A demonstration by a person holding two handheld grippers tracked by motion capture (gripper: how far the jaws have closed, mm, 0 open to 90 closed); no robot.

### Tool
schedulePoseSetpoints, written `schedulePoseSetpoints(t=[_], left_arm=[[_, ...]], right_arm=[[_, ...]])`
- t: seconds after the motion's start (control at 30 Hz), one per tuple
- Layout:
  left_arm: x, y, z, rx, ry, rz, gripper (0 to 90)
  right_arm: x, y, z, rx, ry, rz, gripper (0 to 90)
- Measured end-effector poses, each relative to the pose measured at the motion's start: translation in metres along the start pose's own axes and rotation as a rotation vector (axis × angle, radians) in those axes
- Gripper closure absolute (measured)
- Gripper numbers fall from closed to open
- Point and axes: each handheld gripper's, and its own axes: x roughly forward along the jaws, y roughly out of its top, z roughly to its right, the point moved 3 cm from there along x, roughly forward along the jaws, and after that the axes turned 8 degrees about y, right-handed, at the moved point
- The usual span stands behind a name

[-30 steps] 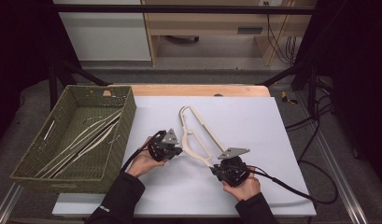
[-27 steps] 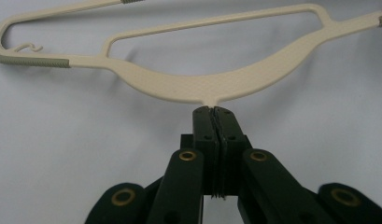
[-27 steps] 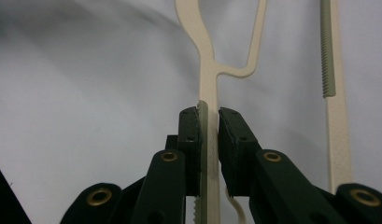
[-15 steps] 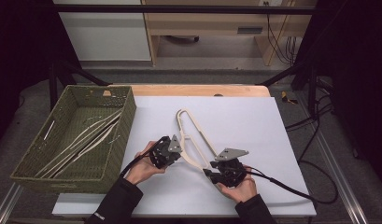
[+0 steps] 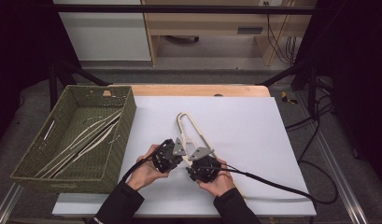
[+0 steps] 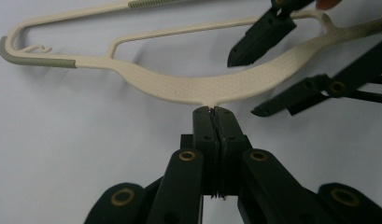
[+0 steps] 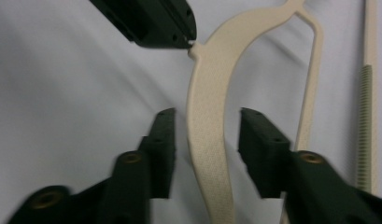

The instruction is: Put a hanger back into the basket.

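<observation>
1. While your left tool (image 6: 212, 112) is pressed together on the small stub at the middle of the cream hanger (image 6: 202, 86), your right tool (image 7: 205, 135) stands spread, one jaw on each side of the hanger's broad curved arm, pads clear of it.
2. Its jaws have just been closing, with that arm between them.
3. The hanger (image 5: 191, 130) lies flat on the white sheet over the counter (image 5: 254, 126), to the right of the green woven basket (image 5: 125, 126) and apart from it.
4. Its narrow looped end points away from you, and its wide end sits under your two tools.
5. Your left tool (image 5: 167, 156) is the one nearer the basket; your right tool (image 5: 198, 165) sits just beside it on the far side.
6. More pale hangers (image 5: 86, 140) lie inside the basket.
</observation>
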Motion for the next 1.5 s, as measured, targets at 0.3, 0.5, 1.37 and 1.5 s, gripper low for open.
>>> schedulePoseSetpoints(t=[0.3, 0.5, 1.37, 1.5], left_arm=[[-0.033, 0.004, -0.009, -0.087, -0.044, 0.179, 73.1], [-0.087, 0.002, -0.025, -0.203, 0.031, 0.390, 37.0], [-0.087, -0.023, -0.014, -0.149, -0.016, 0.388, 22.8], [-0.076, -0.022, -0.007, -0.104, -0.058, 0.348, 35.9]], right_arm=[[-0.003, -0.003, -0.004, -0.072, 0.007, -0.019, 75.9], [-0.021, 0.004, 0.002, -0.065, -0.015, 0.017, 77.4], [-0.094, 0.022, -0.002, -0.165, 0.237, 0.186, 87.0], [-0.094, 0.027, -0.011, -0.203, 0.290, 0.183, 87.0]])
